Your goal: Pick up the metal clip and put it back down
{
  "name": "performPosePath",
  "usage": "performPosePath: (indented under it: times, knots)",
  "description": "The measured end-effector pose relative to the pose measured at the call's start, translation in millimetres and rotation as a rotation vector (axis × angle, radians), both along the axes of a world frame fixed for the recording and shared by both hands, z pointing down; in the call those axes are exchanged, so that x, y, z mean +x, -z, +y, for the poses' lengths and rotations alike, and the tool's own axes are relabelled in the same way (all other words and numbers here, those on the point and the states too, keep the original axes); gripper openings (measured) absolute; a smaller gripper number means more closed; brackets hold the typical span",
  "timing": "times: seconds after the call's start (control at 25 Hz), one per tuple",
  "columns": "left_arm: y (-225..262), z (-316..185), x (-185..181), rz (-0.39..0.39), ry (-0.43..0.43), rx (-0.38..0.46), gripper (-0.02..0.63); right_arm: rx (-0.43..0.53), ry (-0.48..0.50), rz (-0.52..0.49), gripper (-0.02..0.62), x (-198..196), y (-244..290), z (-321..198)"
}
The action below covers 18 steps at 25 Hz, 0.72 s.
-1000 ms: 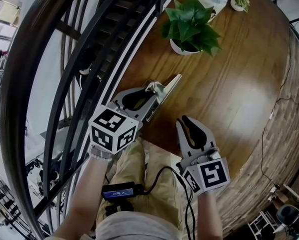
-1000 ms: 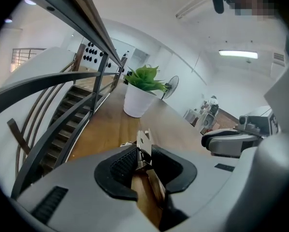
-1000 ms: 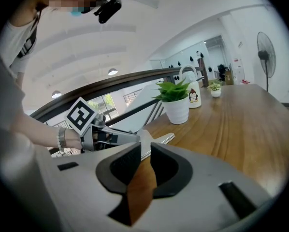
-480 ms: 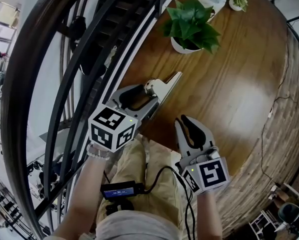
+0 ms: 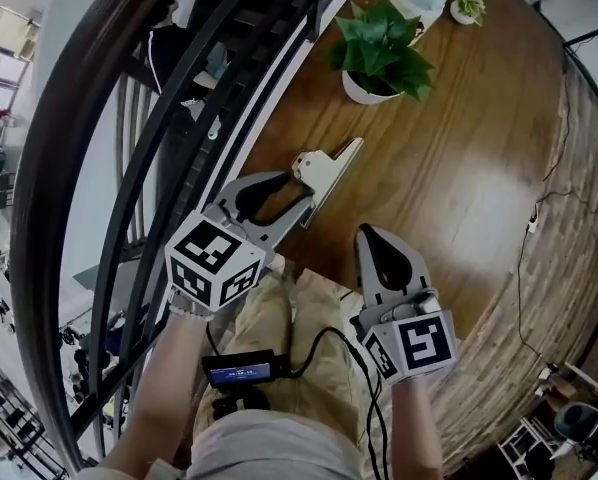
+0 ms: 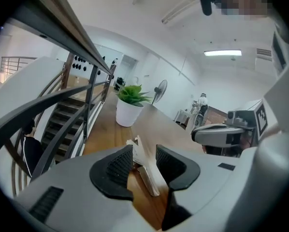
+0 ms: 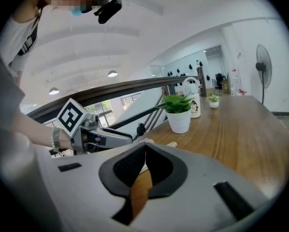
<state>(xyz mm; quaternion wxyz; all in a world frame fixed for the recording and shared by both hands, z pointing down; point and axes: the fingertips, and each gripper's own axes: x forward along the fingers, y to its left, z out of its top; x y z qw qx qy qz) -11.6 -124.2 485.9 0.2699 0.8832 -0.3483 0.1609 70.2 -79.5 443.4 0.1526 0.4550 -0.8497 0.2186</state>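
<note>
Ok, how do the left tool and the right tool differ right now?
The left tool has jaws apart, having just been closing, with the metal clip between them; the right tool has jaws shut on nothing. The left tool is at the clip; the right tool is off to its side, clear of it. Both point over the wooden table.

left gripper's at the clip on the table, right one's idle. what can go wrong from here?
1. The left gripper has just been closing its jaws. They stand apart with one end of the metal clip between them, and no pad presses it. Pulling away now may snag and drag it.
2. The clip lies fairly near the table edge beside the stairs. A nudge that way might send it over.
</note>
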Motion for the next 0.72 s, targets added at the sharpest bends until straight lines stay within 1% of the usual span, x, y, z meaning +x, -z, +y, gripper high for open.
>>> performPosePath:
  times: [0.16, 0.32, 0.56, 0.72]
  knots:
    - [26.0, 7.3, -1.2, 0.002, -0.006, 0.058, 0.073, 0.022, -0.016, 0.013, 0.005, -0.8, 16.0, 6.0]
    - [54.4, 17.9, -0.3, -0.011, -0.022, 0.111, 0.019, 0.045, -0.037, 0.018, 0.002, -1.6, 35.2, 14.1]
    - [103.8, 28.7, -1.2, 0.014, -0.028, 0.184, 0.006, 0.095, -0.076, 0.047, 0.002, -0.2, 66.9, 21.5]
    - [134.4, 38.8, -1.3, 0.019, -0.048, 0.233, 0.006, 0.131, -0.095, 0.036, 0.002, 0.1, 89.6, 26.8]
